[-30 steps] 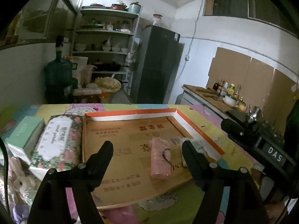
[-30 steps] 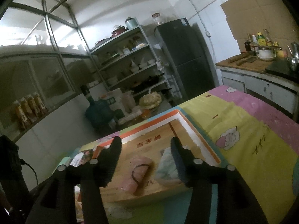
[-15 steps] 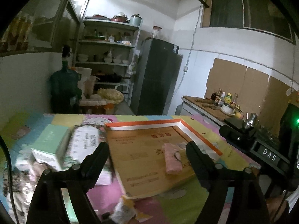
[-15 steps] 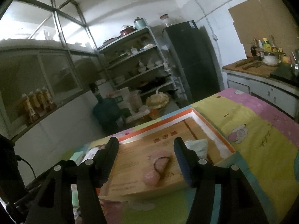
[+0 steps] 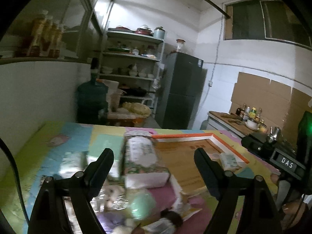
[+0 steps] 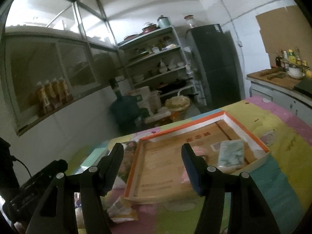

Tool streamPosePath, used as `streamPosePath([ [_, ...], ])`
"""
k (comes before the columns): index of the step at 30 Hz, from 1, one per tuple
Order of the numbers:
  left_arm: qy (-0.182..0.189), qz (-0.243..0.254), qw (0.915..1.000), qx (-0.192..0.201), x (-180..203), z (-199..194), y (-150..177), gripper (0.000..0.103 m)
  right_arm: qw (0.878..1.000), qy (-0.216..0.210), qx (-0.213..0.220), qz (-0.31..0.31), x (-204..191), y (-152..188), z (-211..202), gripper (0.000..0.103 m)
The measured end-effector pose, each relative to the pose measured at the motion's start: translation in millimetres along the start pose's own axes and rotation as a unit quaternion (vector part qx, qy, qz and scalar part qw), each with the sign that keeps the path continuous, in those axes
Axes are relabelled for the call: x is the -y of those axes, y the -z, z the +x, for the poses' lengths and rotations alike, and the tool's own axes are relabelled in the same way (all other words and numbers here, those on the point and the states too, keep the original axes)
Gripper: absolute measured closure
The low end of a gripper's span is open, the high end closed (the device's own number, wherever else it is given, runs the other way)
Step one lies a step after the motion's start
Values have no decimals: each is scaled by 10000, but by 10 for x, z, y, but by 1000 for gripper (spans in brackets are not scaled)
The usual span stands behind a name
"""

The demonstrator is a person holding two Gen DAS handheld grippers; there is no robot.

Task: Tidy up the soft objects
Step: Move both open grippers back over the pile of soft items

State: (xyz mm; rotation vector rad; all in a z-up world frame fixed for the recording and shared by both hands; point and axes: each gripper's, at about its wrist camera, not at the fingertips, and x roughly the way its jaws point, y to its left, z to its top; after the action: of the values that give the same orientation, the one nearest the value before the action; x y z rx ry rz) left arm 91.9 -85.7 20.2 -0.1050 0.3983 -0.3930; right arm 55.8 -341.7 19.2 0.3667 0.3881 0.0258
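A shallow cardboard tray with an orange and white rim [image 5: 183,136] [image 6: 181,130] lies on the colourful mat. In it lie a white-green soft pack [image 6: 232,153] [image 5: 228,160] and a pink roll [image 6: 199,152], partly hidden behind a finger. A floral tissue pack [image 5: 142,154] lies left of the tray, with a plush toy [image 5: 115,195] and other soft items below it, blurred. My left gripper [image 5: 154,161] is open above the tissue pack. My right gripper [image 6: 153,156] is open above the tray's left part. Both are empty.
A crumpled wrapper [image 6: 120,210] lies at the tray's near left corner. Behind the table stand a water jug [image 5: 91,99], a shelf of dishes [image 5: 134,66] and a dark fridge [image 5: 183,91]. A counter with bottles [image 5: 247,115] runs on the right.
My left gripper has swung left, from over the tray to over the tissue pack and plush items. My right gripper has drawn back and risen a little. Both stay open.
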Motion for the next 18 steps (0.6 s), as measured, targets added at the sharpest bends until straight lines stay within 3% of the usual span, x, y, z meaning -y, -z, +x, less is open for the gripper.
streamPosePath([
  [18, -499, -173, 9986, 84, -707, -428, 90, 19, 9974, -392, -241, -550, -676, 239, 169, 40],
])
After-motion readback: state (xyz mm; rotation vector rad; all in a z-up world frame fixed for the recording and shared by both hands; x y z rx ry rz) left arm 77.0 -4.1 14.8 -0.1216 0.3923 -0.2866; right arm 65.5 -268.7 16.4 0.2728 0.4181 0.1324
